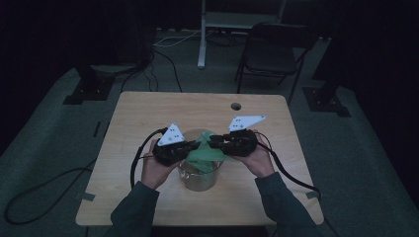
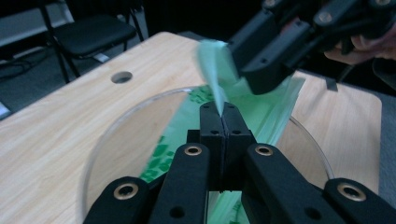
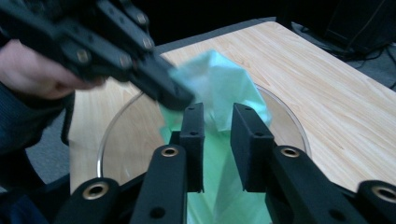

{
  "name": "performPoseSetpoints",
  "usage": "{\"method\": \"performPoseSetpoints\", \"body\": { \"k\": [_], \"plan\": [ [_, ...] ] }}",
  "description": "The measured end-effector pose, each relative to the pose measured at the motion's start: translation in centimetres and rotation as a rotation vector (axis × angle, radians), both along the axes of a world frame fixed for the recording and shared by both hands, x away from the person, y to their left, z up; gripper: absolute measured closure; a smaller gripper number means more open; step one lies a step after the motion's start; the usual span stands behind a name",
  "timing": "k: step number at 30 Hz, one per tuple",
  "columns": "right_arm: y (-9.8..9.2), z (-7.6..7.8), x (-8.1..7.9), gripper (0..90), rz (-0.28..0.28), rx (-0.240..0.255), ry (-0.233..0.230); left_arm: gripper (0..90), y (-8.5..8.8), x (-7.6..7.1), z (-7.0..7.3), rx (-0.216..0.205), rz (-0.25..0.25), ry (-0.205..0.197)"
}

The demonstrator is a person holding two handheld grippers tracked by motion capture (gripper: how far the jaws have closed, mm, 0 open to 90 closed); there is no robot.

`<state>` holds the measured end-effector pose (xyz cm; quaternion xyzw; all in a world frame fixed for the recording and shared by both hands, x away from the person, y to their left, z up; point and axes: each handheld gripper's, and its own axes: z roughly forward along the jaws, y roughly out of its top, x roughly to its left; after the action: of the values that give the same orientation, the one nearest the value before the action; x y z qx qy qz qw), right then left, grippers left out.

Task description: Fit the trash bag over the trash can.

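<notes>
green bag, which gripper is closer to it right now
Left. The left gripper has its fingers shut on an edge of the green bag. The right gripper has its fingers apart around the bag, not pressing it.

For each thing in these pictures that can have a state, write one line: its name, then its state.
left gripper: shut on the green bag's edge.
right gripper: jaws apart, bag film between them, not pinched.
green bag: hanging into the container, top lifted above the rim.
clear container: upright on the table, open-topped, bag inside.
table: bare wood, with a round hole near the far edge.
folding chair: unfolded, beyond the table.
</notes>
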<state>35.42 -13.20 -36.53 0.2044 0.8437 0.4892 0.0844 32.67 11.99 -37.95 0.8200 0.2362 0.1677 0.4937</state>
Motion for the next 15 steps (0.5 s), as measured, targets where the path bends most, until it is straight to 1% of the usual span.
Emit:
{"method": "performPoseSetpoints", "body": {
  "k": [1,2,3,6,9,11,13,15],
  "plan": [
    [-0.1,0.0,-0.1,71.9,-0.004,-0.004,-0.006,89.7,0.0,0.0,0.0,0.000,0.000,0.000],
    [-0.3,0.0,-0.3,71.5,-0.005,-0.001,-0.011,89.7,0.5,-0.1,0.2,-0.009,0.014,-0.009],
    [-0.5,-0.1,-0.4,70.7,-0.007,0.011,-0.010,89.7,0.8,-0.1,0.2,-0.015,0.020,-0.009],
    [-1.6,-0.5,-0.6,68.5,-0.045,0.028,-0.009,89.7,1.3,-0.2,0.2,-0.028,0.031,-0.011],
    [-2.7,-1.1,-0.5,68.3,-0.087,0.040,-0.002,89.6,1.5,-0.2,0.2,-0.029,0.033,-0.012],
    [-3.3,-1.5,-0.4,68.4,-0.112,0.031,0.000,89.6,1.5,-0.2,0.2,-0.032,0.032,-0.012],
    [-3.7,-1.8,-0.3,68.2,-0.140,0.008,-0.010,89.6,1.4,-0.2,0.2,-0.031,0.032,-0.015],
    [-4.0,-2.1,-0.3,66.4,-0.154,-0.005,-0.012,89.6,1.4,-0.2,0.2,-0.033,0.031,-0.014]
  ]
}}
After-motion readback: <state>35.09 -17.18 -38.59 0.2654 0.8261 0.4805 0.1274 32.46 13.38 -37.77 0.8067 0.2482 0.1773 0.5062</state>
